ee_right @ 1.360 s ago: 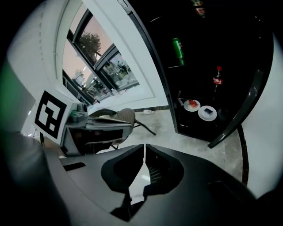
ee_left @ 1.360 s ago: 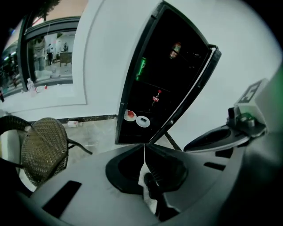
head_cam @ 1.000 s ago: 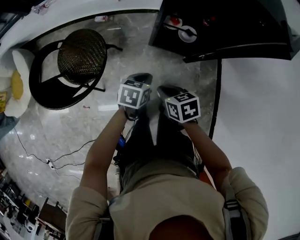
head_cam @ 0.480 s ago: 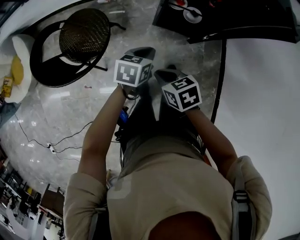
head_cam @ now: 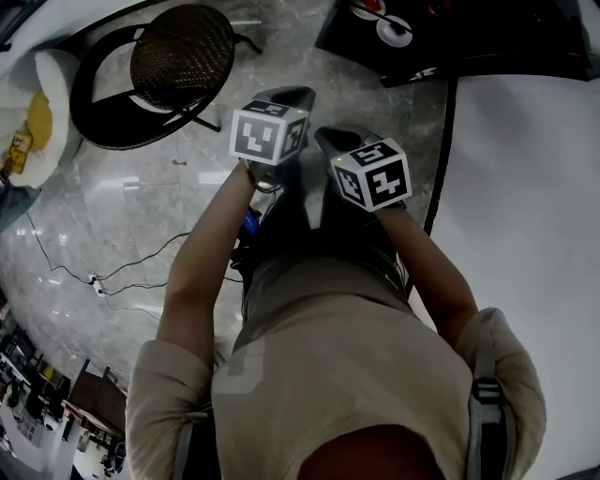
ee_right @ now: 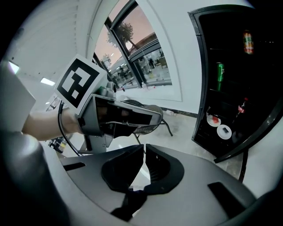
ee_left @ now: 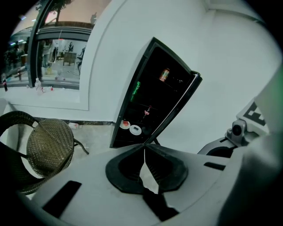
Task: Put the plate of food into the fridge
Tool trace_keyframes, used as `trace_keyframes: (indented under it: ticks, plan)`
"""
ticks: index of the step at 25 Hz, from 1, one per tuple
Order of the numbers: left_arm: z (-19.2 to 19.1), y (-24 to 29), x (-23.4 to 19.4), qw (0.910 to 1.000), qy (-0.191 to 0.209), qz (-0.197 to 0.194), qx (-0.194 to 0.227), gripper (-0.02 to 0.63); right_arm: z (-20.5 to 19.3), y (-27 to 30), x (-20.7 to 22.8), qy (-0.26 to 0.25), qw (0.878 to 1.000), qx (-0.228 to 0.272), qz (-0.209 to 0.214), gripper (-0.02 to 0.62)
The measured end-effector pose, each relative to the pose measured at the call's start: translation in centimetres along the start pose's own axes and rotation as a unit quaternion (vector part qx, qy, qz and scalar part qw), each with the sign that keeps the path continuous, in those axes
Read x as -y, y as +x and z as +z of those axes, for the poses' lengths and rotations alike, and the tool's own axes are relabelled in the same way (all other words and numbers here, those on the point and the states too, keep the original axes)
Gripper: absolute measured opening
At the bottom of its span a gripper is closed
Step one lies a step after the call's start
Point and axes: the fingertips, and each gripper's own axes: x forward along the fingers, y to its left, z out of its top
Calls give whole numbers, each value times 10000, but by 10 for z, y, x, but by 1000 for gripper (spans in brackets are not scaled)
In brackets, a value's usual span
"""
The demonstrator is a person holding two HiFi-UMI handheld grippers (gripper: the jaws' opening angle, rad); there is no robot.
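Both grippers are held side by side at chest height over the floor. The left gripper (head_cam: 289, 94) (ee_left: 144, 148) is shut with nothing between its jaws. The right gripper (head_cam: 330, 139) (ee_right: 144, 148) is also shut and empty. Ahead stands the open fridge (head_cam: 487, 37) (ee_left: 150, 101) (ee_right: 230, 79), dark inside. On its bottom shelf sit a plate with red food (ee_left: 126, 124) (ee_right: 214, 120) and a white plate with a dark item (head_cam: 405, 28) (ee_left: 135, 129) (ee_right: 224, 131). Neither gripper touches them.
A dark wicker chair (head_cam: 178, 56) (ee_left: 48, 148) stands on the marble floor to the left. Cans (ee_left: 164, 75) (ee_right: 248, 41) and a bottle sit on upper fridge shelves. The fridge door (ee_left: 177, 110) swings out to the right. A cable (head_cam: 112, 277) trails on the floor.
The chair and the fridge have slid toward the top of the head view. Both grippers stayed shut and close together.
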Motion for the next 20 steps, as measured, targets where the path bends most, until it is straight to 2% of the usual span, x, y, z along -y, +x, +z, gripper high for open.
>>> trace_keyframes:
  ticks: [9, 20]
  plan:
    - [-3, -28, 3, 9998, 80, 63, 183, 17, 2, -4, -29, -394, 9992, 45, 14, 29]
    - [-10, -67, 14, 9993, 243, 16, 297, 17, 21, -21, -41, -569, 9979, 265, -159, 29]
